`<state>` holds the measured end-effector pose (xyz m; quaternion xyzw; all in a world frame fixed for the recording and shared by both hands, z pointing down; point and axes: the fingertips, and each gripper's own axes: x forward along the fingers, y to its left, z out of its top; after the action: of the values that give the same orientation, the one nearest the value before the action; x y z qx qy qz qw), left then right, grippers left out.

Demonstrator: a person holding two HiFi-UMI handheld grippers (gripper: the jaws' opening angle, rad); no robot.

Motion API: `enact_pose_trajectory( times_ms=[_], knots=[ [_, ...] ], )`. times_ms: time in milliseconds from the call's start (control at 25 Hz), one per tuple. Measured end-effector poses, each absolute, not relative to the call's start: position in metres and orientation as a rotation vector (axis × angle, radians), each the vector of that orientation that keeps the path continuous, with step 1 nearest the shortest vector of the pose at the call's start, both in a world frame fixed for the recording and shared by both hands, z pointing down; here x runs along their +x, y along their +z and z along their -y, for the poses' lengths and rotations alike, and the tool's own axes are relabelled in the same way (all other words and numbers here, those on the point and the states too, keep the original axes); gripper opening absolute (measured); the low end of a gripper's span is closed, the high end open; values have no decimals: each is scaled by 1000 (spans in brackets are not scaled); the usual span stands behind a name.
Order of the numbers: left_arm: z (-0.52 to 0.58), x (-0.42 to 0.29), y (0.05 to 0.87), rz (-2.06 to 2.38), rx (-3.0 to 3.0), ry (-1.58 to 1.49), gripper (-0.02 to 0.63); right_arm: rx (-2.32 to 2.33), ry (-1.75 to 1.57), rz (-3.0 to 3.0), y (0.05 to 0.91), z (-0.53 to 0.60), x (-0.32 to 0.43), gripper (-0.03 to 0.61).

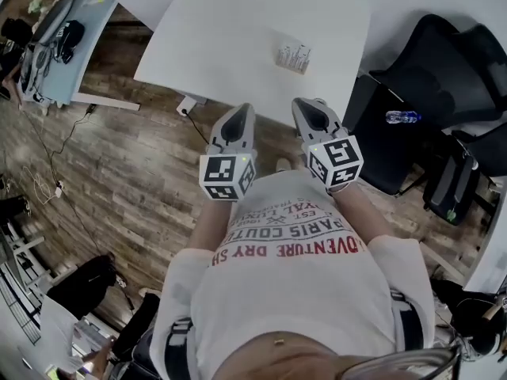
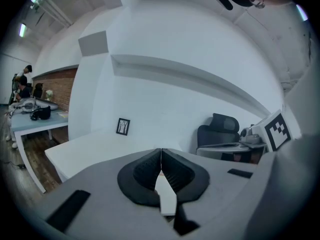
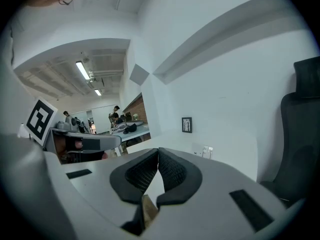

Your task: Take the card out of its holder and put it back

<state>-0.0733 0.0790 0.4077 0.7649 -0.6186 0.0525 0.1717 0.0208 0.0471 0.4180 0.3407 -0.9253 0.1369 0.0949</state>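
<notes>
Head view: I am holding both grippers close against my body, short of the near edge of the white table (image 1: pixel 230 30), over the wooden floor (image 1: pixel 135 172). Neither one is reaching over the table top, so I am judging the task as not yet begun.

- Left gripper (image 1: pixel 240 111): in the left gripper view its jaws (image 2: pixel 161 160) are closed pad to pad with nothing between them.
- Right gripper (image 1: pixel 306 104): in the right gripper view it (image 3: pixel 158 159) is showing the same, shut and empty.
- Card holder (image 1: pixel 293 56): it is standing upright on the table toward the near right corner, set in from both edges and well apart from both grippers. The card itself is too small to tell apart from the holder; I am taking it to be seated inside.

The holder is lying nearer the right gripper's line – the right gripper view is showing a small pale object (image 3: pixel 205 150) ahead that I take for it. The jaws would be needing to open before any grasp, probably one gripper steadying the holder while the other draws the card out.
</notes>
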Motion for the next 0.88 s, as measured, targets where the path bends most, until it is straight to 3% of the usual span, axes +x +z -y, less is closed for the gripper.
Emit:
enact_pose_trajectory(
  times_ms=[880],
  knots=[
    [103, -68, 421, 1205, 2480, 252, 25, 1569, 569, 2460, 443, 85, 33, 25]
  ],
)
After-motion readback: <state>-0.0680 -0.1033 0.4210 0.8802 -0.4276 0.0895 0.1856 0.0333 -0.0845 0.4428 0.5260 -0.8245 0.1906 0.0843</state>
